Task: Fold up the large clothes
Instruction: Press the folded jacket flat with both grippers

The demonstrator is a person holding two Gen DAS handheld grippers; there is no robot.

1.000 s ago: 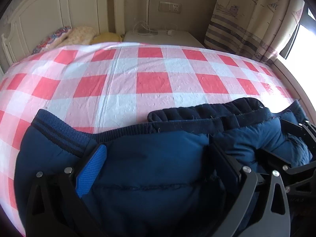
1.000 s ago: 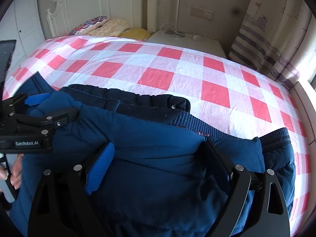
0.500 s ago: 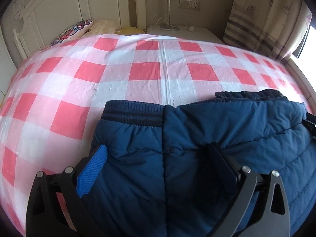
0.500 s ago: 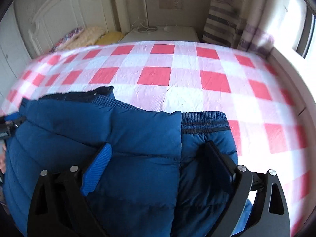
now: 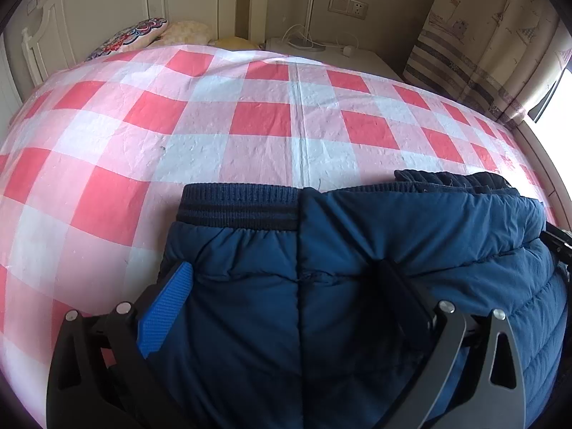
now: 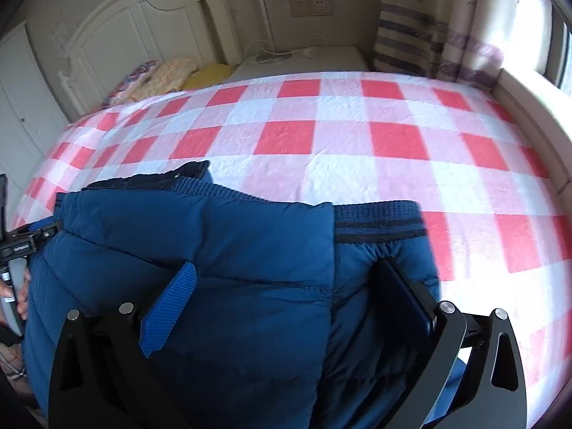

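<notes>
A navy padded jacket lies folded on the checked bed sheet, its ribbed cuff at the far edge. My left gripper stands wide over the jacket's left part, the fabric lying between its fingers with no pad pressing on it. In the right wrist view the jacket and its other ribbed cuff lie under my right gripper, whose jaws are opening with fabric between them but not pinched. The left gripper and a hand show at that view's left edge.
The red and white sheet stretches beyond the jacket to pillows by a white headboard. A white nightstand with cables, a striped curtain and a window ledge border the bed.
Both views swung sideways along the jacket over the first half second, then held. The jacket now lies as a tidier bundle with a cuff in front of each gripper. The right jaws widened slightly.
</notes>
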